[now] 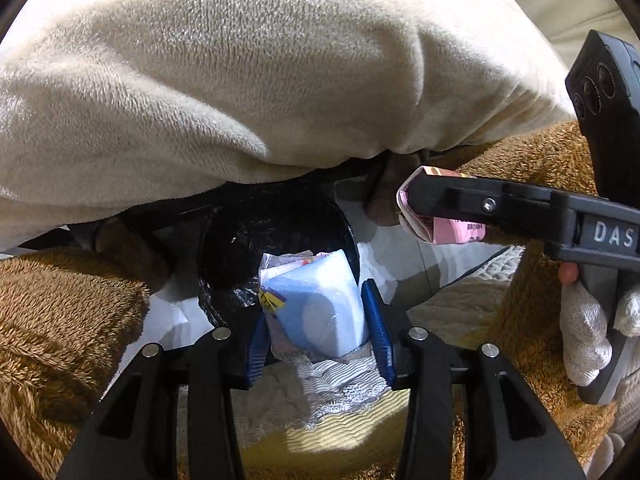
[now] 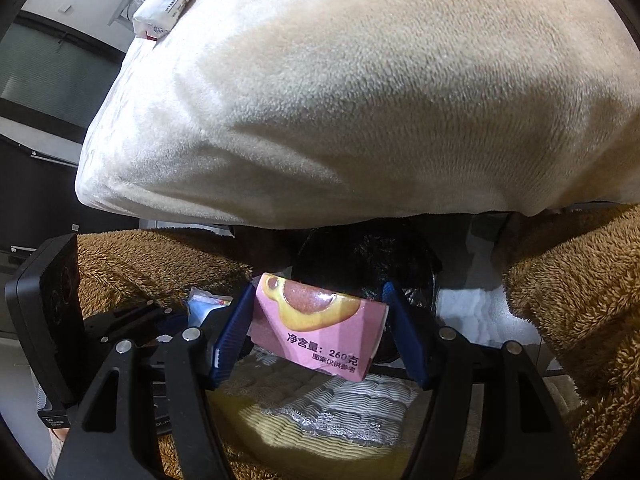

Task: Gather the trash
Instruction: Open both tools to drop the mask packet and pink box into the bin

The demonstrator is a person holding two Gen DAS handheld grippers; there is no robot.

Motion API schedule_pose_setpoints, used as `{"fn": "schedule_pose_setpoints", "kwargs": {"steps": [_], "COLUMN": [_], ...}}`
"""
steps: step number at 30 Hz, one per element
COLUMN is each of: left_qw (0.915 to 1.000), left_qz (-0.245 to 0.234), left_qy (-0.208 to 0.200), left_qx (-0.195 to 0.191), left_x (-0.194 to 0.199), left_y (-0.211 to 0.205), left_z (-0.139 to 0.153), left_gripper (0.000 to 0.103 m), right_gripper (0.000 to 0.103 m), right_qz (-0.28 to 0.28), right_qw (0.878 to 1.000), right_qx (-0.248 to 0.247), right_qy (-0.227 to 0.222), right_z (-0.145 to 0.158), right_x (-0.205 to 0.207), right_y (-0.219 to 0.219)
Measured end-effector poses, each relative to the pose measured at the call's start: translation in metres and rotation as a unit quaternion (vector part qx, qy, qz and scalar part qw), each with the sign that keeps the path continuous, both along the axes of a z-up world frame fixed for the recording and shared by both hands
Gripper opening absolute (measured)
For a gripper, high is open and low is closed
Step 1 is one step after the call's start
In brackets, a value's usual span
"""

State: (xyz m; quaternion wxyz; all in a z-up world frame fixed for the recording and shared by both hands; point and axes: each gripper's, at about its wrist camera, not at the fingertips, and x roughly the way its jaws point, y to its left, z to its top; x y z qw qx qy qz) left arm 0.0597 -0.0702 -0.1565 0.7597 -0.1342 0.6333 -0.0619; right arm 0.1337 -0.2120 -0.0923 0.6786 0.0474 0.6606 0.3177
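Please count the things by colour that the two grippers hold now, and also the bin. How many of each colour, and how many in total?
Light blue: 1, the plastic-wrapped packet held by the left gripper.
Pink: 1, the carton held by the right gripper.
Black: 1, the bin bag below them.
Total: 3.

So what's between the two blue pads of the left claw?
A light blue packet is clamped between the left gripper's pads, hanging over the black-lined bin. The left wrist view shows it; the right gripper holds a pink carton.
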Motion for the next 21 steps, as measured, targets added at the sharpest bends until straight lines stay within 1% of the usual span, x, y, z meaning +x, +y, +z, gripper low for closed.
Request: {"fn": "schedule_pose_setpoints", "kwargs": {"steps": [1,2,3,8,14,21], "left_qw": [1.0000,1.0000,0.9999,0.9996,0.9995,0.9977], "left_qz": [0.002,0.004,0.005,-0.001,0.002,0.009], "left_qy": [-0.001,-0.003,-0.005,-0.009,-0.025,-0.065], "left_qx": [0.004,0.007,0.011,0.027,0.019,0.016], "left_x": [0.001,0.002,0.002,0.001,-0.002,-0.007], "left_y": [0.001,0.000,-0.001,-0.002,0.004,0.007], "left_z": [-0.001,-0.001,0.000,0.003,0.010,0.027], "left_gripper": [0.045,0.056,0.066,0.068,0.068,0.068], "right_gripper": [0.071,0.075,0.077,0.078,0.078,0.078], "right_qz": [0.000,-0.001,-0.002,-0.020,-0.021,-0.018], "right_qw": [1.000,1.000,1.000,1.000,1.000,0.999], "right_qx": [0.003,0.005,0.004,0.008,0.015,0.031], "right_qy": [0.002,0.002,-0.001,0.003,-0.010,-0.025], "right_z": [0.000,0.000,0.001,0.001,0.006,0.016], "right_x": [0.000,0.000,0.000,0.002,0.001,-0.003], "right_y": [0.000,-0.001,-0.001,-0.007,-0.008,-0.011]}}
